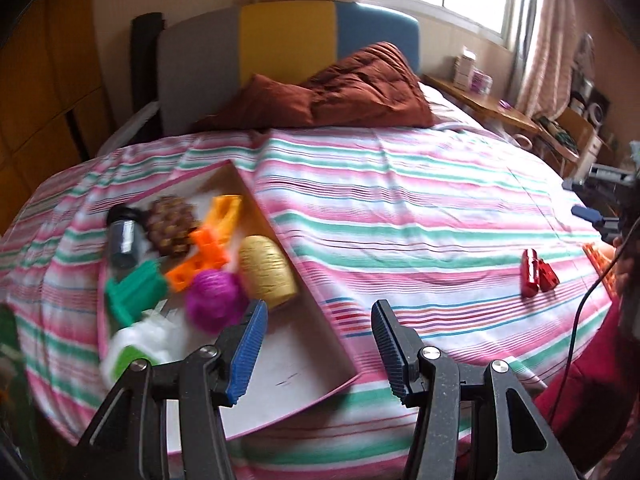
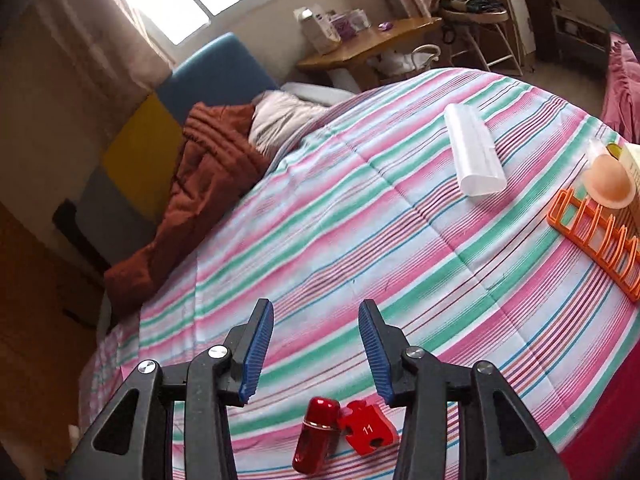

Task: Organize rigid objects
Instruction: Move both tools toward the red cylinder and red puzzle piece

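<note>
- My left tongs (image 1: 318, 344) stand apart with nothing between the pads, hovering over the near corner of the shallow tray (image 1: 320, 332) on the striped bed (image 1: 400, 208).
- My right tongs (image 2: 316, 350) also stand apart and empty; below them lie the red capsule (image 2: 314, 434) and the red puzzle piece (image 2: 367, 428), touching each other on the bed.
- The tray already holds sorted items: a dark jar (image 1: 125, 236), a pine cone (image 1: 170, 226), orange plastic parts (image 1: 210, 240), a gold spool (image 1: 268, 272), a magenta ball (image 1: 214, 300), a green piece (image 1: 136, 290) and a white-and-green container (image 1: 134, 350).
- Still loose on the bed, well apart from the tray: a white tube (image 2: 474, 156), an orange rack (image 2: 600, 240) and a peach dome (image 2: 610, 180).
- Risk: the two red items touch, so closing on one may nudge the other away.
- Risk: the soft bed could let the capsule roll or the tray tilt when loaded.
- Hard to read: the left view is blurred at the tray's near end; the rack and a yellowish box (image 2: 634, 172) beside it are cut off by the frame edge.
</note>
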Demonstrator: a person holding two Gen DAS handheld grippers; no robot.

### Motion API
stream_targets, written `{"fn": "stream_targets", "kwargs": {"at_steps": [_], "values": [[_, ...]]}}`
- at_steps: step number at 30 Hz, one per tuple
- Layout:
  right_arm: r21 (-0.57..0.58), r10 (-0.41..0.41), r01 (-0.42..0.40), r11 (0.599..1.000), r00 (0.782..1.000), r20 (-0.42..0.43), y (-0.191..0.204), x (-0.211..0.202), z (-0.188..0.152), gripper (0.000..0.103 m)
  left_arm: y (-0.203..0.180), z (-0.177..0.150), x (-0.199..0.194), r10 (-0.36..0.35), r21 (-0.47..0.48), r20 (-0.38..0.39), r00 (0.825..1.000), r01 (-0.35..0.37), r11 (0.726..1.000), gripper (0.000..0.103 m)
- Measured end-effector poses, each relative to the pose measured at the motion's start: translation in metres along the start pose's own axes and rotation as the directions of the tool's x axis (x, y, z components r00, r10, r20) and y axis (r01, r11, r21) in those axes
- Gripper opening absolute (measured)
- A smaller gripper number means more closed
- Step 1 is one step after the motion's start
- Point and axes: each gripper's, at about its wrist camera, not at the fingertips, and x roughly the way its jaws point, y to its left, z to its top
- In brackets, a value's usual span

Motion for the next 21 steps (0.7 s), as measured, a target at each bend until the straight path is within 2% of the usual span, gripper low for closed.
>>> {"fn": "stream_targets", "kwargs": {"at_steps": [3, 6, 10, 14, 18, 21], "values": [[0.031, 0.062, -0.062, 0.998, 0.998, 0.012, -0.004, -0.004, 0.001, 0.046, -0.018, 0.007, 0.015, -0.031, 0.038, -0.021, 0.999, 0.032, 0.999, 0.055], [0.041, 0.069, -0.070, 0.997, 0.997, 0.025, -0.005, -0.006, 0.002, 0.046, -0.038, 0.016, 0.030, -0.063, 0.076, -0.040, 0.997, 0.065, 0.995, 0.055], [0.048, 0.071, -0.072, 0.996, 0.997, 0.020, -0.006, -0.005, 0.001, 0.046, -0.071, 0.027, 0.049, -0.138, 0.133, -0.072, 0.988, 0.147, 0.980, 0.055], [0.037, 0.056, -0.057, 0.998, 0.998, 0.021, -0.005, -0.006, -0.001, 0.046, -0.111, 0.032, 0.067, -0.228, 0.168, -0.134, 0.964, 0.249, 0.954, 0.055], [0.022, 0.041, -0.042, 0.999, 0.999, 0.030, -0.003, -0.007, -0.002, 0.046, -0.154, 0.033, 0.080, -0.315, 0.213, -0.186, 0.931, 0.351, 0.912, 0.055], [0.012, 0.032, -0.032, 0.999, 0.999, 0.033, -0.001, -0.007, -0.002, 0.046, -0.177, 0.035, 0.089, -0.346, 0.241, -0.211, 0.914, 0.392, 0.888, 0.055]]}}
